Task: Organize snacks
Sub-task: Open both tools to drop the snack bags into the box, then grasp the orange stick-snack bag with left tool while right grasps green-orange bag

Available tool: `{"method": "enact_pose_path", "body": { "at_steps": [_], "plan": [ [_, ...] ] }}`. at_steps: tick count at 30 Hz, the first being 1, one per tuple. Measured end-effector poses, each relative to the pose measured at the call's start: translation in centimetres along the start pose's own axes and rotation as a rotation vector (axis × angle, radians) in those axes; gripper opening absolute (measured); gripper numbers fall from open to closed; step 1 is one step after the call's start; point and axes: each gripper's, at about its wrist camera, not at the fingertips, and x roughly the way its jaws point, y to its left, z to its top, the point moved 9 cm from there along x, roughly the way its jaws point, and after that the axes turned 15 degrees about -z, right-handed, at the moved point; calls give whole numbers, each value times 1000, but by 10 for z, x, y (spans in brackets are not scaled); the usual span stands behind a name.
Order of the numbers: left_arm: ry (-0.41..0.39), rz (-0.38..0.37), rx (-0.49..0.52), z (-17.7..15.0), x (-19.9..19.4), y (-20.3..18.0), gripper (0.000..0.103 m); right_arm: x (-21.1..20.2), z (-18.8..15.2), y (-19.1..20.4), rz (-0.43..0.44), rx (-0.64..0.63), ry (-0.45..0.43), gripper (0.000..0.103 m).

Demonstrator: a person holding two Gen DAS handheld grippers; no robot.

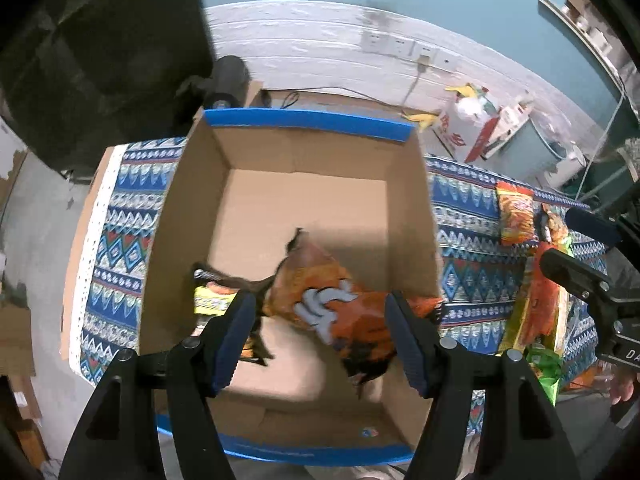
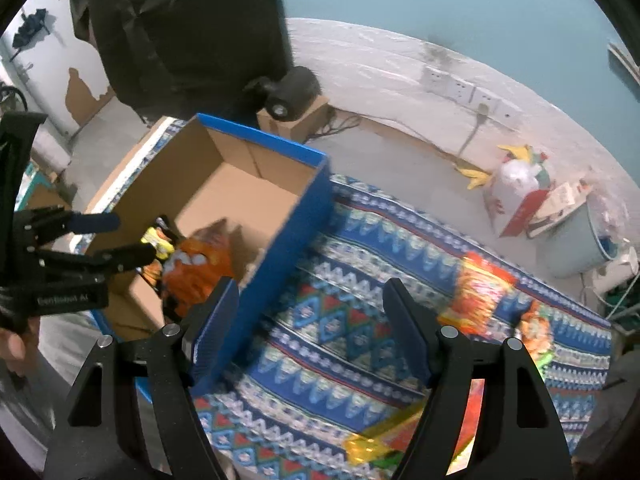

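An open cardboard box [image 1: 304, 196] with a blue rim stands on a patterned cloth. Inside it lie an orange snack bag [image 1: 340, 304] and a yellow packet [image 1: 210, 300]. My left gripper [image 1: 320, 320] is open above the orange bag, which looks blurred. The box [image 2: 256, 160] and the orange bag [image 2: 196, 272] also show in the right wrist view, with the left gripper [image 2: 120, 236] over them. My right gripper [image 2: 308, 328] is open and empty above the cloth, right of the box. More snack bags lie on the cloth: an orange-red one [image 2: 480, 292], another [image 2: 536, 332], and a yellow-green one [image 2: 380, 448].
The patterned cloth [image 2: 340, 320] covers the table. The right gripper [image 1: 580, 248] shows at the right edge of the left wrist view, above snack bags [image 1: 516, 212]. On the floor behind are a black round device [image 2: 292, 92], wall sockets [image 2: 460, 84] and a white bag with clutter [image 2: 516, 188].
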Motion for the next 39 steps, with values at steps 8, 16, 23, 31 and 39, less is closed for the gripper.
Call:
{"method": "enact_pose_path", "body": {
  "at_steps": [8, 16, 23, 31, 39],
  "plan": [
    [21, 4, 99, 6, 14, -41, 72, -6, -22, -52, -55, 21, -12, 76],
    [39, -22, 147, 7, 25, -79, 72, -5, -53, -104, -92, 44, 10, 77],
    [68, -41, 179, 8, 38, -109, 75, -5, -74, -149, -110, 89, 23, 78],
    [149, -53, 244, 6, 59, -146, 76, 10, -94, -206, -152, 140, 62, 78],
    [168, -50, 271, 23, 85, -172, 80, 42, -105, -256, -201, 91, 126, 78]
  ]
}}
